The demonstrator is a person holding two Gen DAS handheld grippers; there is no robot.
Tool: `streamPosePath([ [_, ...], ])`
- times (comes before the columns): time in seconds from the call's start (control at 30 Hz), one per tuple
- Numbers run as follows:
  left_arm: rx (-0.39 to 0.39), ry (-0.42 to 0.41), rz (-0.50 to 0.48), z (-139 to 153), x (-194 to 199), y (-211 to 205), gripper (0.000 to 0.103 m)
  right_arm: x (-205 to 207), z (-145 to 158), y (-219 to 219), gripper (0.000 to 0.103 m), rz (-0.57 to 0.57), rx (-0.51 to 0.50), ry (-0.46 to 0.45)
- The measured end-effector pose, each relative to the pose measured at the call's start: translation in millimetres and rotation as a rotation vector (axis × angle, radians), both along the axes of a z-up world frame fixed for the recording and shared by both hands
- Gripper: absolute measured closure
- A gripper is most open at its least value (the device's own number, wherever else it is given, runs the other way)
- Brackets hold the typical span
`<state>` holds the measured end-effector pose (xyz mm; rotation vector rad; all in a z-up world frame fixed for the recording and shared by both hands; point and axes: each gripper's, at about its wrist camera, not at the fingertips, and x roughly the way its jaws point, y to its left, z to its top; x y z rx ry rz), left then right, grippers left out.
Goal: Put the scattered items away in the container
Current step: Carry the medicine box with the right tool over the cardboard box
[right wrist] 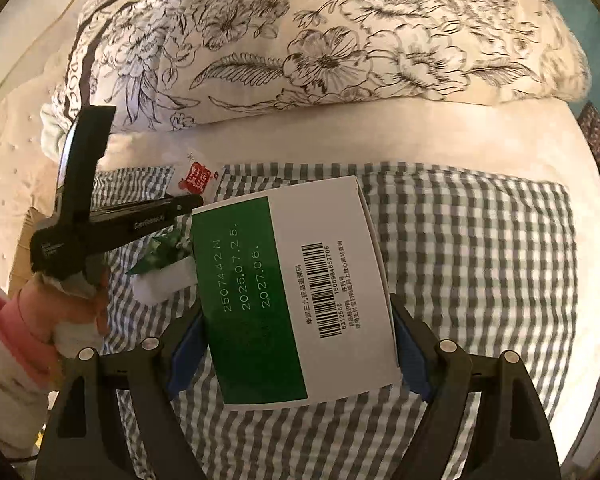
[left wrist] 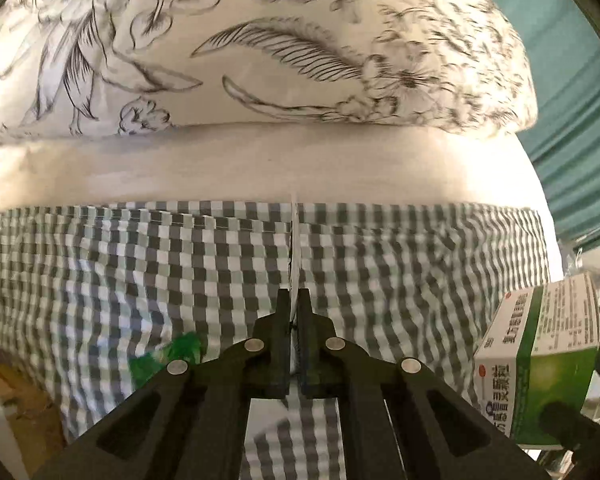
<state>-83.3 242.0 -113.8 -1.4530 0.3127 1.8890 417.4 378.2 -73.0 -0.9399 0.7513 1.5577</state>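
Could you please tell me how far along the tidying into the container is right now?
Nothing shows as stored; no container is in view. In hand: the right gripper grips the green-and-white medicine box, the left gripper a thin white packet. Left: a green wrapper and a small white block lie on the checked cloth, and both held items await dropping off.

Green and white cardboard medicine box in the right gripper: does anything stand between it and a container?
No container shows in either view, so this cannot be judged. The box sits clamped in the right gripper over the grey checked cloth; the left gripper, shut on a thin white packet, is close beside it.
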Motion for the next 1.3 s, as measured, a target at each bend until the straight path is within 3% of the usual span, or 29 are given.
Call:
streamPosePath([
  [0.13, 0.005, 0.055, -0.044, 34.3, 32.7, -7.5, 0.101, -5.6, 20.1, -23.3, 0.022, 0.029, 0.029, 0.001],
  [0.33, 0.040, 0.092, -0.089, 98.5, 55.5, -74.3, 0.101, -20.2, 50.0, -60.8, 0.022, 0.065, 0.072, -0.009],
  [0.77, 0.039, 0.136, -0.178, 165.1, 101.3, -136.0, 0.101, -62.9, 107.2, -142.1, 0.022, 0.137, 0.155, -0.012],
  [1.0, 0.051, 0.155, -0.093, 186.0, 95.4, -183.7, 0.101, -80.8, 120.2, -165.8, 0.022, 0.204, 0.173, -0.024],
  [1.3, 0.033, 0.158, 0.084, 187.3, 81.4, -252.3, 0.101, -126.2, 112.0, -171.4, 0.022, 0.373, 0.156, -0.033],
])
